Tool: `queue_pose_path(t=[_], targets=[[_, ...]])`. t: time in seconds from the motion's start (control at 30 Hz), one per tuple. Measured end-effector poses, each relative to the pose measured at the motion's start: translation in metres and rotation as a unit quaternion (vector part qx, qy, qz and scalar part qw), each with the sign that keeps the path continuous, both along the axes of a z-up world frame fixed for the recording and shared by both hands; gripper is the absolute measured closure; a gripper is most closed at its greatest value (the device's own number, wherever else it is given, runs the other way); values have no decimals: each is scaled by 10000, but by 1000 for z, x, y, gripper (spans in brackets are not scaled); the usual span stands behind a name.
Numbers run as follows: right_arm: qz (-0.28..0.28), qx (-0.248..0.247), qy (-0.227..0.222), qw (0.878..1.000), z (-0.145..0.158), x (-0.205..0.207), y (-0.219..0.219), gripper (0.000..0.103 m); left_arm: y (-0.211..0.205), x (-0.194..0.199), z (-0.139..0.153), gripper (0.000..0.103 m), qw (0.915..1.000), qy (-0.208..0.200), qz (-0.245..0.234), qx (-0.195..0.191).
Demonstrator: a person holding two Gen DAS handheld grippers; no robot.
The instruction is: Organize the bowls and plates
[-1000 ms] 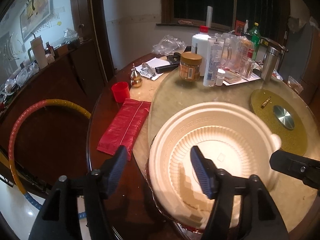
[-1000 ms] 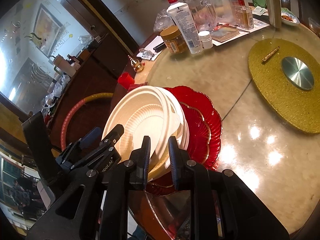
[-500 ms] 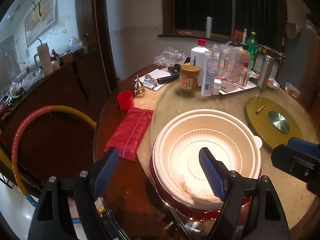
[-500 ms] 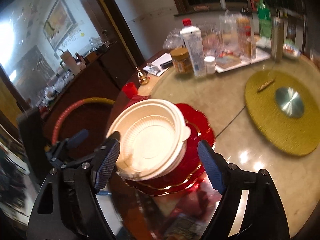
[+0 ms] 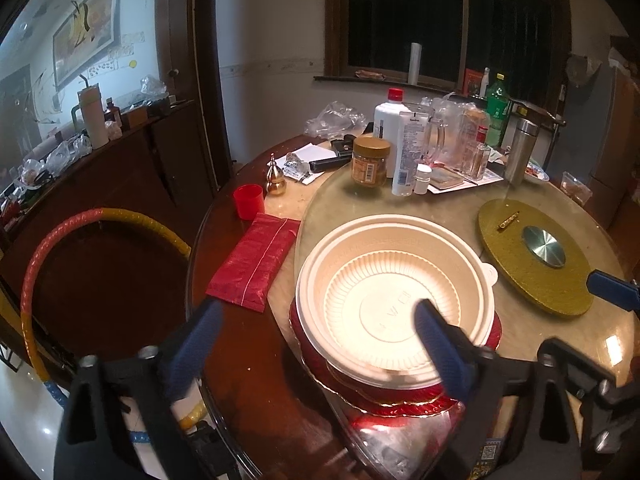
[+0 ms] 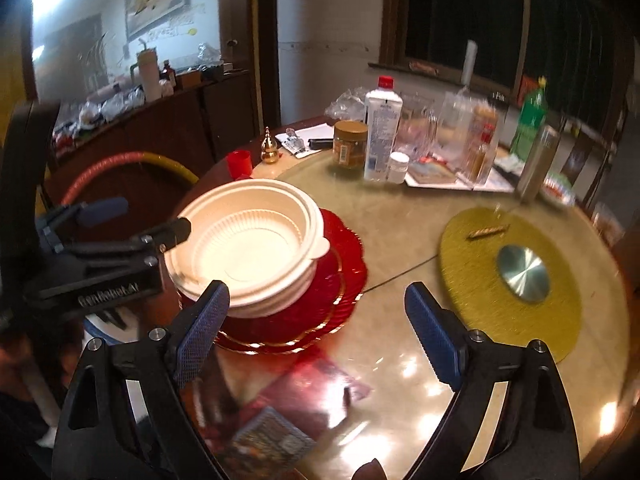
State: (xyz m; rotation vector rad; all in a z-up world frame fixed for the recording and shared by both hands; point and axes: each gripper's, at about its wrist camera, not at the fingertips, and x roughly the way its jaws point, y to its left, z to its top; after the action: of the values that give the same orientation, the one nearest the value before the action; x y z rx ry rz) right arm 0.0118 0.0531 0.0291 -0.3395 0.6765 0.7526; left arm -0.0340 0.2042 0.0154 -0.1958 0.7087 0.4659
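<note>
A stack of white ribbed bowls (image 5: 394, 300) sits inside a stack of red gold-edged plates (image 5: 400, 402) at the near edge of the round table. My left gripper (image 5: 316, 348) hovers just short of the stack, its jaws opening wide; the bowls' near rim shows between the fingers, but no pad touches it. In the right wrist view the bowls (image 6: 248, 248) and red plates (image 6: 336, 292) lie ahead and to the left. My right gripper (image 6: 320, 334) is drawn back over bare glass, jaws opening with nothing between them. The left gripper (image 6: 140, 220) reaches in from the left.
A gold turntable disc (image 5: 532, 256) lies right of the stack. A red packet (image 5: 256, 260), a red cup (image 5: 248, 200) and a gold gourd ornament (image 5: 276, 176) sit to the left. Jars and bottles (image 5: 404, 152) crowd the far side. A printed packet (image 6: 272, 436) lies near the table's front edge.
The right gripper let go of the bowls' rim, opened wide, rolled upright and drew back. The left gripper opened wider and pulled back too. The bowls stay on the red plates.
</note>
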Motion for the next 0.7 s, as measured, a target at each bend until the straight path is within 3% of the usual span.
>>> queue_pose_path(t=[0.23, 0.6, 0.7], targets=[[224, -243, -142, 9994, -9, -9, 1, 13, -7, -2, 1, 0, 10000, -32, -39, -58], [132, -392, -150, 9990, -15, -8, 2, 13, -17, 4, -6, 0, 9990, 71, -331, -284], [122, -422, -133, 9989, -17, -8, 2, 13, -20, 4, -5, 0, 9994, 21, -298, -196]])
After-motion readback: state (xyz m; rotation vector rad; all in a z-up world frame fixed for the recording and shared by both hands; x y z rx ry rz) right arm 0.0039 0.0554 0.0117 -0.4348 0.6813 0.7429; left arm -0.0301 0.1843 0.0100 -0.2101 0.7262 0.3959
